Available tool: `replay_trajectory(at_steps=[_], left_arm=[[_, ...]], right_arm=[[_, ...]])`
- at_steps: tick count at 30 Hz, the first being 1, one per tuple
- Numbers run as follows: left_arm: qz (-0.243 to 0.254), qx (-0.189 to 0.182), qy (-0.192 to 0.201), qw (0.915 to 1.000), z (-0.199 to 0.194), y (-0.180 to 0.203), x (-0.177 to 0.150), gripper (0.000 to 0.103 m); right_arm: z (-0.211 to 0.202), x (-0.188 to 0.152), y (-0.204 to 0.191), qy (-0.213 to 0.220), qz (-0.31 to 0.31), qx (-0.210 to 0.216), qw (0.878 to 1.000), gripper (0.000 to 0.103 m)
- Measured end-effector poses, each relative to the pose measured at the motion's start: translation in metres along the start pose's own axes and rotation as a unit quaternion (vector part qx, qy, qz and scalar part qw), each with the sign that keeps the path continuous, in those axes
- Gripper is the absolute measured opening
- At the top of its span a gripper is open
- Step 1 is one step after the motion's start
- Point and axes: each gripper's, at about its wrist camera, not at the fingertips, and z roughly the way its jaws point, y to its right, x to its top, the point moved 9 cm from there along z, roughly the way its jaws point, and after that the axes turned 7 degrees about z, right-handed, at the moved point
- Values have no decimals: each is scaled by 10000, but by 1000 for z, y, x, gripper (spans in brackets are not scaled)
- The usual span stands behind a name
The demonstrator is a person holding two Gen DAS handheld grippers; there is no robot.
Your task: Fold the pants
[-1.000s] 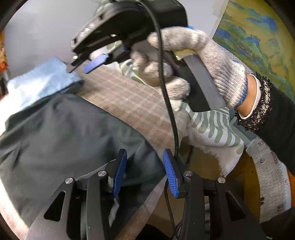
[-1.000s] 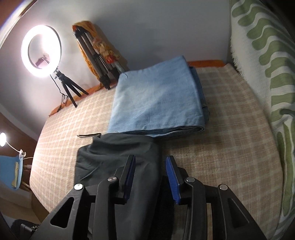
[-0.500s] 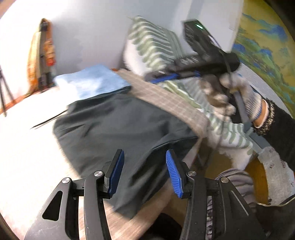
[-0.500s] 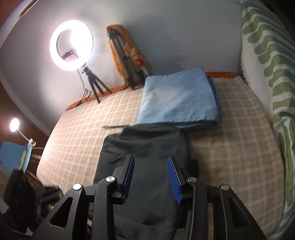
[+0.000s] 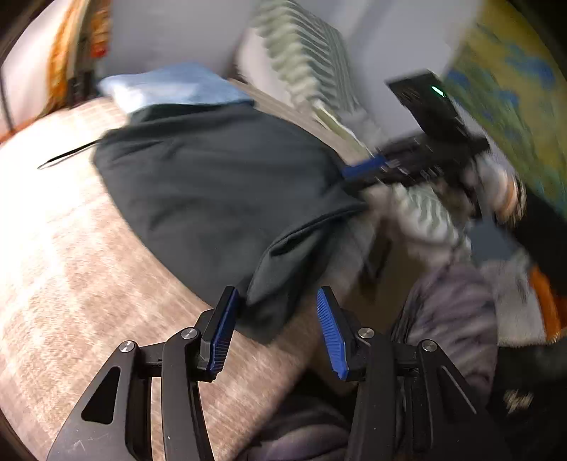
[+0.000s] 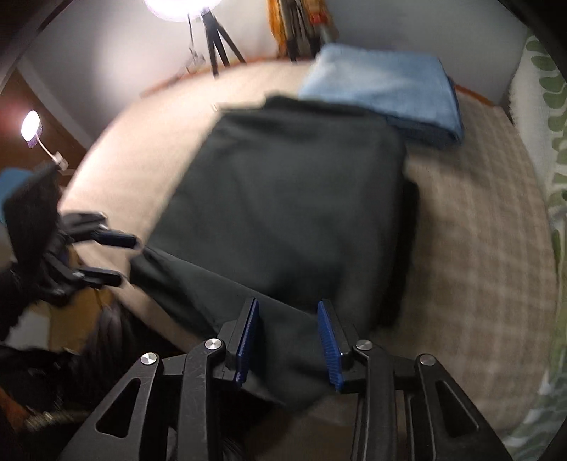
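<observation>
Dark green-grey pants lie folded on a beige checked bed, one end hanging over the near edge. My left gripper is open, just above that hanging end. In the right wrist view the pants fill the middle, and my right gripper is open over their near edge. Each gripper shows blurred in the other's view: the right gripper at the pants' right edge, the left gripper at their left. Both frames are motion-blurred.
Folded light blue jeans lie at the far end of the bed, touching the dark pants. A green-striped white cushion stands on the right. A ring light on a tripod stands behind the bed. A small lamp glows left.
Both grippers have drawn back toward the near edge of the bed, so more of the pants shows. The right gripper has dropped to the pants' right edge. Both stay open.
</observation>
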Motion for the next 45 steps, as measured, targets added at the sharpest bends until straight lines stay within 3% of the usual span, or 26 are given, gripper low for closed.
replay_trajectory(at_steps=[6,8,13,19,21,28,37,45], left_arm=[[224,-39,-49,9997,1,12,-10,40],[277,-1,-25,9996,-2,10,-12,35],[452,321,156,9983,-6,-4,-6,35],[772,321,111,9964,11,-11,-5,35],[890,361,93,9953,14,-9,-8,27],[833,583,332,9943,7,-6,-12,13],[878,829,400,9919,0,-3,-10,9],[983,864,496,9902,-6,-2,-7,7]], right_arm=[[2,-16,29,-178,169,-624,9978,35],[-7,-10,23,-16,178,-542,9984,35],[-25,19,-23,285,-133,-195,9993,35],[-15,51,-88,161,-330,408,9985,36],[-4,60,-105,-5,-235,540,9983,36],[61,85,-131,-648,283,169,9974,38],[109,85,-154,-1092,12,-708,9915,42],[127,85,-166,-1370,-256,-1303,9816,43]])
